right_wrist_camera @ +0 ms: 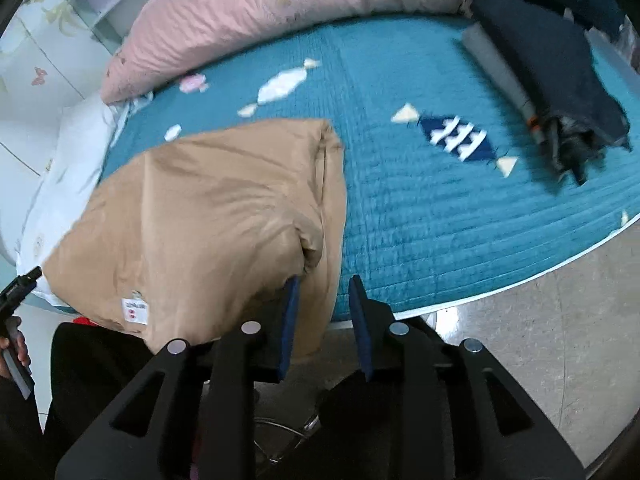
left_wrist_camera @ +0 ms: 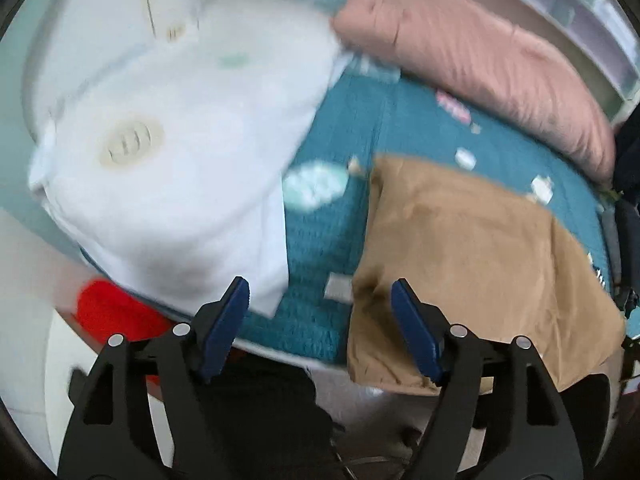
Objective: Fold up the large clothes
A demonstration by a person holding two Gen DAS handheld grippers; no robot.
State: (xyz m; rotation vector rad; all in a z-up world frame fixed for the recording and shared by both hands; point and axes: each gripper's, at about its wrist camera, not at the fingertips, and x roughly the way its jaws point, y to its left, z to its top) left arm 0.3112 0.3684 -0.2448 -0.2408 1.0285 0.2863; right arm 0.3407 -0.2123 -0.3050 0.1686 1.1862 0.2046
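Bed point(right_wrist_camera: 420, 200): teal quilt, pink pillow at the head.
Tan garment point(right_wrist_camera: 208, 216): I see it folded at the near edge.
Right gripper point(right_wrist_camera: 323, 312): fingers spread astride its corner; I'd close low, then lift evenly.
Left gripper point(left_wrist_camera: 320, 304): fingers spread, empty.

Both wrist views look down from the bed's near edge, close up, sharing the tan garment point(left_wrist_camera: 472, 264) point(right_wrist_camera: 208, 216) and pink quilt point(left_wrist_camera: 472, 64) point(right_wrist_camera: 280, 12)
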